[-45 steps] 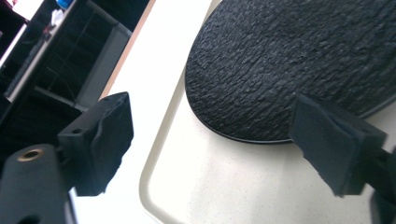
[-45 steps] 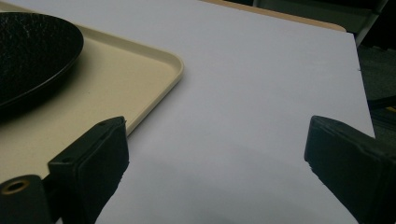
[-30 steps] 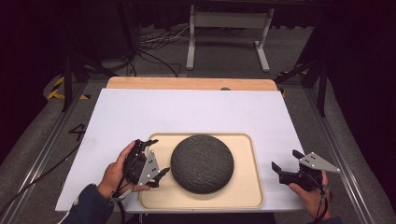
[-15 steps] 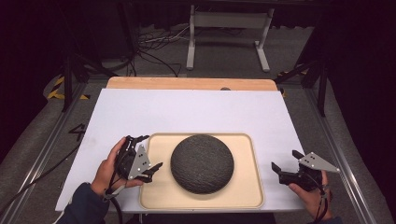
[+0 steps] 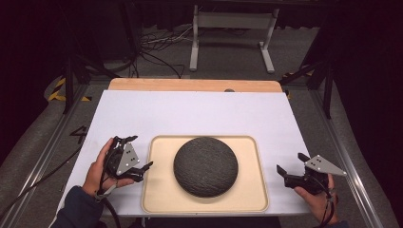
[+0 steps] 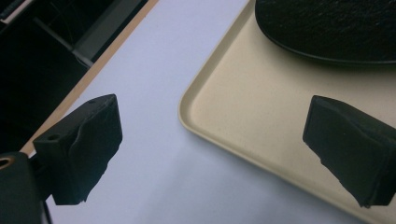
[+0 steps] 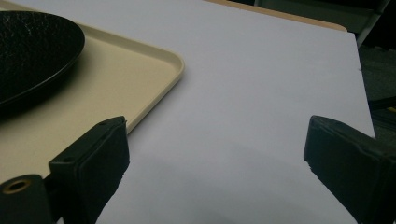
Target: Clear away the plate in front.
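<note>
we see a dark round plate (image 5: 206,166) in the middle of the beige tray (image 5: 157,190) at the bench's near edge, our left gripper (image 5: 135,154) spread wide, straddling the tray's left rim, our right gripper (image 5: 291,165) gaping empty near the tray's right edge

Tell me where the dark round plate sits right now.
In the high view the dark round plate lies in the middle of the beige tray, at the table's near edge, between the left gripper and the right gripper.
</note>
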Tool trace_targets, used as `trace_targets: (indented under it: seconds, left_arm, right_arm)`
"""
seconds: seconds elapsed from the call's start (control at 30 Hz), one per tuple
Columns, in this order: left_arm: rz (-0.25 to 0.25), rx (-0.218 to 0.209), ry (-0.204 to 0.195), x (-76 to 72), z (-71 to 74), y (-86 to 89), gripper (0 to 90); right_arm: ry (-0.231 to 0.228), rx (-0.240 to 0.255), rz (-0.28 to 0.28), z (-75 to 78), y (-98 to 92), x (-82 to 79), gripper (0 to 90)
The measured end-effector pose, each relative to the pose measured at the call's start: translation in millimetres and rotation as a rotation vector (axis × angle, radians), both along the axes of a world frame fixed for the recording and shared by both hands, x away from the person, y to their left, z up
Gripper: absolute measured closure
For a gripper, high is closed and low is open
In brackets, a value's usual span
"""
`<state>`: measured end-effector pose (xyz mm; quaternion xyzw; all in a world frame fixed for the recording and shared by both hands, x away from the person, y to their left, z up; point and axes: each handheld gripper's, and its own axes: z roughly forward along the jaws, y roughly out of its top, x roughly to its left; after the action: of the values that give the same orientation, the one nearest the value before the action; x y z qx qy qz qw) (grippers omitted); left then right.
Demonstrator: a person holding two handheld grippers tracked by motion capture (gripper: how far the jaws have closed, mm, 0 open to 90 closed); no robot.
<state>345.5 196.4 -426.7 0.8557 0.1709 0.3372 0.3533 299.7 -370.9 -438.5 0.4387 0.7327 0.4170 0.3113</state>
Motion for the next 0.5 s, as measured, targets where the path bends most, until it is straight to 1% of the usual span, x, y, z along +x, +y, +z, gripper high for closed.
trace_targets:
  seconds: [0.03,0.07,0.1,0.13,0.23,0.3,0.4,0.5]
  left_arm:
    - [0.007,0.003,0.002,0.6,-0.8,1.8,5.6]
    - [0.017,-0.003,0.014,1.8,-2.4,6.0,5.6]
    - [0.017,-0.003,0.014,1.8,-2.4,6.0,5.5]
    - [0.025,-0.017,0.025,2.6,-3.6,9.5,5.5]
    - [0.048,-0.025,0.034,4.1,-6.3,17.5,5.5]
    - [0.065,-0.039,0.051,5.3,-9.7,23.6,5.6]
    - [0.086,-0.069,0.085,7.3,-14.7,32.9,5.6]
    - [0.099,-0.106,0.106,8.1,-17.5,42.3,5.6]
  right_arm:
    - [0.0,-0.001,0.0,0.0,0.1,0.0,7.3]
    - [0.001,-0.001,0.0,0.0,0.1,0.0,7.3]
    - [0.001,-0.001,0.0,0.0,0.1,0.0,7.3]
    - [0.0,-0.001,0.001,0.1,0.2,-0.1,7.3]
    - [-0.001,-0.001,0.001,0.2,0.2,-0.1,7.3]
    - [0.0,-0.001,0.0,0.1,0.2,-0.1,7.3]
    - [0.002,-0.001,0.001,-0.2,0.4,0.1,7.3]
    - [0.001,-0.002,0.002,-0.1,0.6,-0.1,7.3]
